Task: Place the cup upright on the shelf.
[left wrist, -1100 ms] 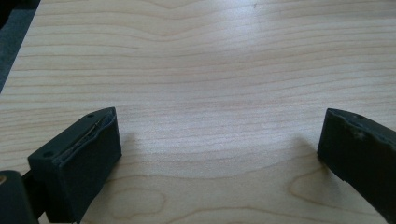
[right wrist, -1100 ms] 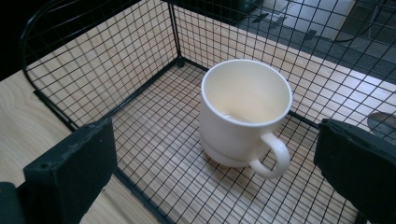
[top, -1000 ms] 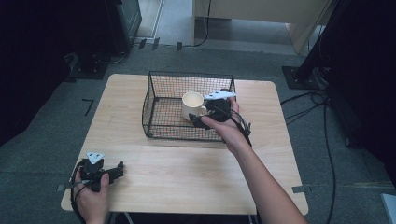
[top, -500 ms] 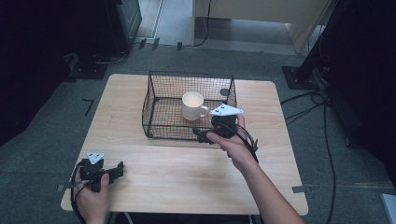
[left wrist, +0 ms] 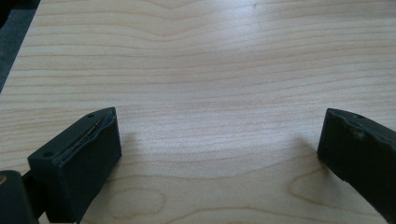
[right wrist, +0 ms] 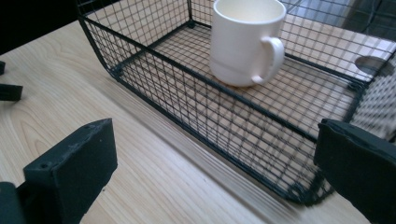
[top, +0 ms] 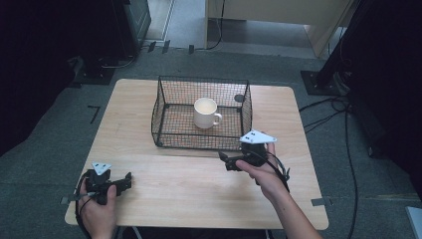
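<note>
Standing upright in wire basket [top: 164, 107], cream mug [top: 205, 112], both tongs [top: 226, 160] spread, empty.

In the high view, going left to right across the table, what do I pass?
Left tool → wire basket → white mug inside it → right tool

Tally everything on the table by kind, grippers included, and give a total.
Mug: 1
Basket: 1
Grippers: 2, left and right
Total: 4
</note>
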Available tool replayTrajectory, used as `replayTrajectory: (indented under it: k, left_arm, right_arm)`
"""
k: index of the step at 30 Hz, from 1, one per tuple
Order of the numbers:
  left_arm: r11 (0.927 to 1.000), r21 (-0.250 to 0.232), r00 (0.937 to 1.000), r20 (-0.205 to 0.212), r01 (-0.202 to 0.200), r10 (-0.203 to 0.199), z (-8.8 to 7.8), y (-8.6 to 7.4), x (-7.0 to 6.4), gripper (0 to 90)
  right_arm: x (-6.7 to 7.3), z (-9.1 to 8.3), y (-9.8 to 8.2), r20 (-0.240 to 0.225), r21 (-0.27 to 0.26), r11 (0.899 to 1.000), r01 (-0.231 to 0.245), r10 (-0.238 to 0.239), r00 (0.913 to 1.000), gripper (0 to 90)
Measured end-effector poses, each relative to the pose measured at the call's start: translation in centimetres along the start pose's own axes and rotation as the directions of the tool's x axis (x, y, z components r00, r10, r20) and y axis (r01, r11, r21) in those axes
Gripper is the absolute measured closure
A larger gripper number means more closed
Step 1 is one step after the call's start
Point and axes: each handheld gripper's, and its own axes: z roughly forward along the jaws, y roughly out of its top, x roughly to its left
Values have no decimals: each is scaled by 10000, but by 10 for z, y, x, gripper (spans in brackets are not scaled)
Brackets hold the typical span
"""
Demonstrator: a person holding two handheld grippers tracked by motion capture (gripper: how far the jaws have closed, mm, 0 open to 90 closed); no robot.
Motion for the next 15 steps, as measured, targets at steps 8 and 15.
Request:
replayTrajectory:
  k: [8, 15]
  left_arm:
    - [10000, -1, 10000, 0, 2, -2, 0, 0, 0, 0]
    - [10000, 1, 10000, 1, 1, -1, 0, 0, 0, 0]
  right_arm:
    - [-14, -17, -22, 307, -52, 9997, -247, 249, 9992, 0]
    - [-30, -29, -44, 748, 106, 9988, -470, 461, 9961, 0]
